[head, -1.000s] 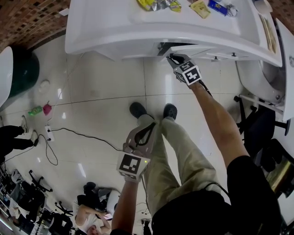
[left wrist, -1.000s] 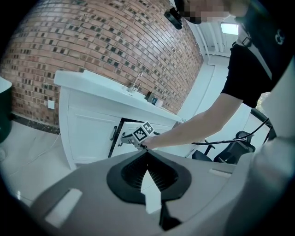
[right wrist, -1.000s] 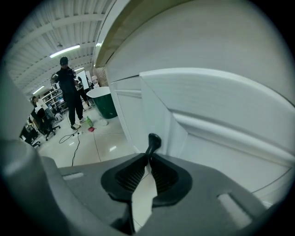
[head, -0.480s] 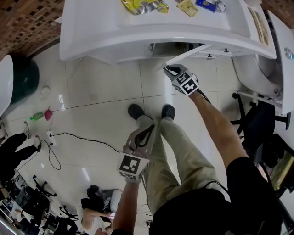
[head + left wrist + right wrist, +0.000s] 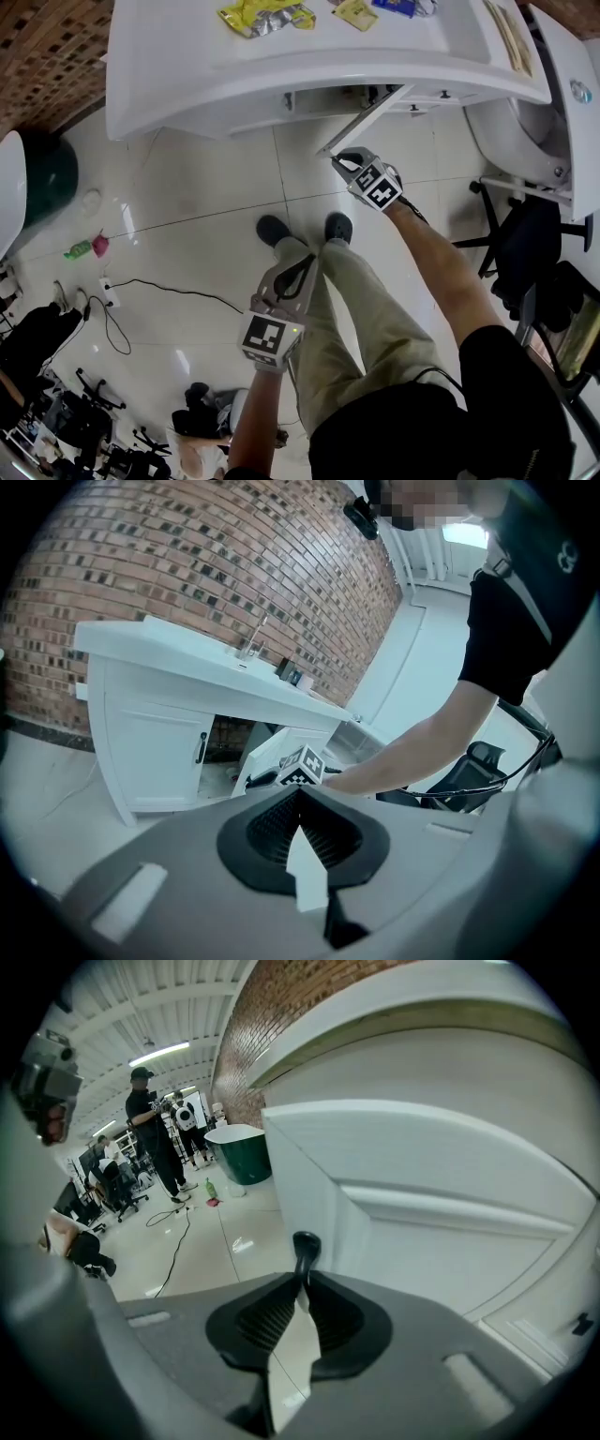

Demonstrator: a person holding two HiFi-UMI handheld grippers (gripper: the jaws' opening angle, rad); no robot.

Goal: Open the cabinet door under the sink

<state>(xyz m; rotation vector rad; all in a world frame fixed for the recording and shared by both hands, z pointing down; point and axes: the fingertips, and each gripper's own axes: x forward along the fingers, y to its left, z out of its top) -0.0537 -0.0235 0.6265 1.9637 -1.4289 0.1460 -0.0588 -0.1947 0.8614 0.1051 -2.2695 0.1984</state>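
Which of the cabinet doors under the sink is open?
The door whose black handle the right claw grips: it stands swung out. The other door lies flush, shut.

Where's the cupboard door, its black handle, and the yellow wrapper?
cabinet door (image 5: pixel 367 117), head view, on its top edge.
black handle (image 5: pixel 305 1244), right gripper view, on its rounded end.
yellow wrapper (image 5: pixel 255 16), head view, on its middle.
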